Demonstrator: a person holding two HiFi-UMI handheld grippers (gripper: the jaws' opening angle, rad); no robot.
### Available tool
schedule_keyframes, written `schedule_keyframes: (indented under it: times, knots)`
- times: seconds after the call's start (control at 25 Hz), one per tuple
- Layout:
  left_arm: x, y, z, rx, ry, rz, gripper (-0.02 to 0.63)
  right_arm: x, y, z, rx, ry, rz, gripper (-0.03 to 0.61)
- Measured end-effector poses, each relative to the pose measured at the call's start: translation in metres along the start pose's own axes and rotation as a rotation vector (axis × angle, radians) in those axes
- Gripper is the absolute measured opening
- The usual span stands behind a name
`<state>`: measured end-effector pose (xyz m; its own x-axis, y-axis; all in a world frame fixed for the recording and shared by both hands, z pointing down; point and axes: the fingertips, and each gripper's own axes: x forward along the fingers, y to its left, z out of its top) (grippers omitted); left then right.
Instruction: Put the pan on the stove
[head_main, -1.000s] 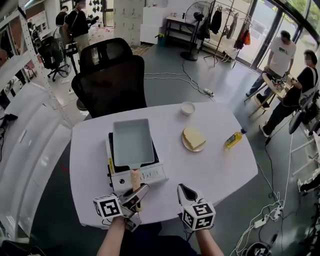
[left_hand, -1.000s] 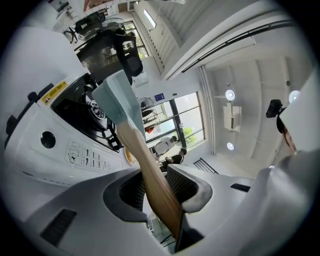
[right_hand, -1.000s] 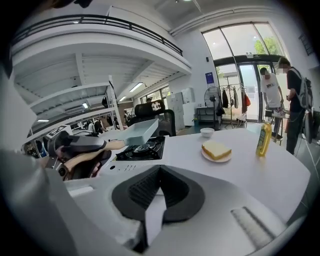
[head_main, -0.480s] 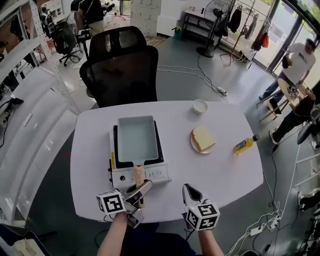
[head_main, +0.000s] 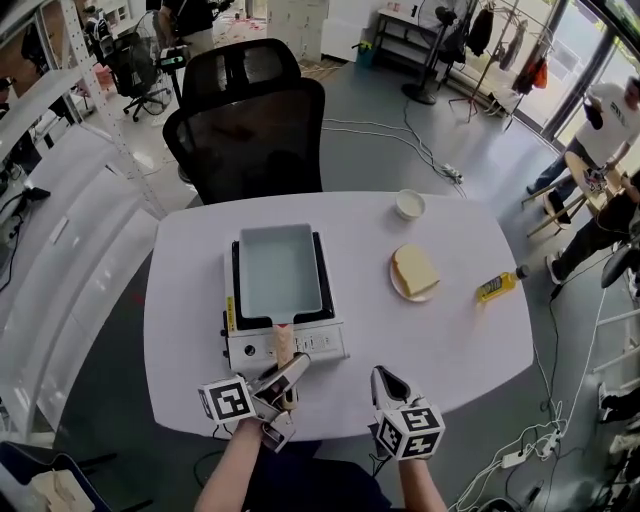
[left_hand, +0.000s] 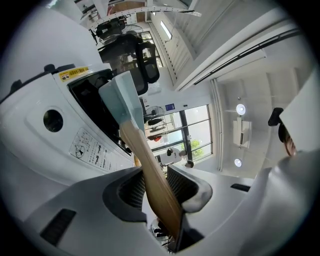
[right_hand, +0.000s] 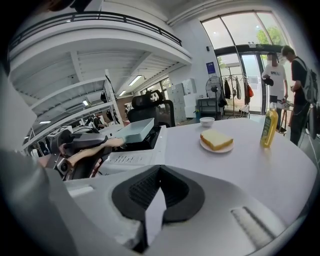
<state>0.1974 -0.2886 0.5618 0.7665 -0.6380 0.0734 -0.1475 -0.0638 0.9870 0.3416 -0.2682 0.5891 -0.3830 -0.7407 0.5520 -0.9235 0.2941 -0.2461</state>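
Note:
A rectangular pale blue pan (head_main: 280, 272) lies flat on the black top of a white portable stove (head_main: 300, 346) in the middle-left of the round white table. Its wooden handle (head_main: 283, 347) sticks out over the stove's front panel toward me. My left gripper (head_main: 286, 376) is shut on that handle; in the left gripper view the handle (left_hand: 150, 167) runs between the ribbed pads up to the pan (left_hand: 121, 97). My right gripper (head_main: 386, 384) hovers at the table's front edge, shut and empty, to the right of the stove (right_hand: 132, 156).
A slice of bread on a small plate (head_main: 414, 271), a white bowl (head_main: 410, 205) and a yellow oil bottle (head_main: 496, 287) lie on the table's right half. A black office chair (head_main: 250, 130) stands behind the table. People stand at the far right.
Only the head camera has shifted, sliding the scene slightly right and down. The pan stays on the stove with the left gripper on its handle; the right gripper has kept its place.

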Motion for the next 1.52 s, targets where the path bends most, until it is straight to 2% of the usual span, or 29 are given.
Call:
schedule_keyframes:
  times: [0.16,0.32,0.4,0.48,0.56,0.68,0.72,0.84,0.96,1.16,1.28,1.52]
  knots:
    - [0.000,-0.003,0.002,-0.029,-0.027,-0.019,0.130,-0.001,0.003,-0.001,0.000,-0.002,0.003,0.000]
    - [0.003,-0.014,0.002,-0.095,-0.026,-0.071,0.208,-0.004,0.005,0.002,0.000,-0.015,-0.001,0.000]
    - [0.002,-0.014,0.002,-0.080,-0.011,-0.074,0.221,-0.007,0.006,0.004,-0.001,-0.023,-0.004,0.000]
    - [-0.001,-0.005,0.002,-0.026,0.019,-0.031,0.259,-0.009,0.007,0.007,-0.002,-0.036,-0.009,0.000]
    - [-0.005,0.004,0.003,-0.009,0.030,0.007,0.296,-0.013,0.009,0.009,0.000,-0.049,-0.014,0.000]
    - [-0.008,-0.006,0.004,-0.048,0.039,-0.044,0.301,-0.018,0.013,0.014,0.006,-0.075,-0.018,0.000]
    - [-0.011,-0.006,0.006,-0.037,0.054,-0.041,0.302,-0.019,0.015,0.016,0.006,-0.086,-0.019,0.000]
    - [-0.028,0.005,0.017,0.089,0.098,0.046,0.311,-0.019,0.021,0.022,0.005,-0.114,-0.021,0.000]
    - [-0.045,0.006,0.027,0.108,0.065,0.080,0.316,-0.020,0.029,0.027,0.005,-0.141,-0.024,0.000]
    - [-0.083,-0.009,0.049,0.277,0.059,0.138,0.318,-0.025,0.050,0.035,0.004,-0.184,-0.026,0.000]
    - [-0.105,-0.020,0.063,0.460,0.055,0.202,0.319,-0.023,0.062,0.040,0.000,-0.211,-0.016,0.000]
    - [-0.147,-0.045,0.085,0.836,-0.005,0.339,0.319,-0.020,0.090,0.052,-0.028,-0.267,0.004,0.000]
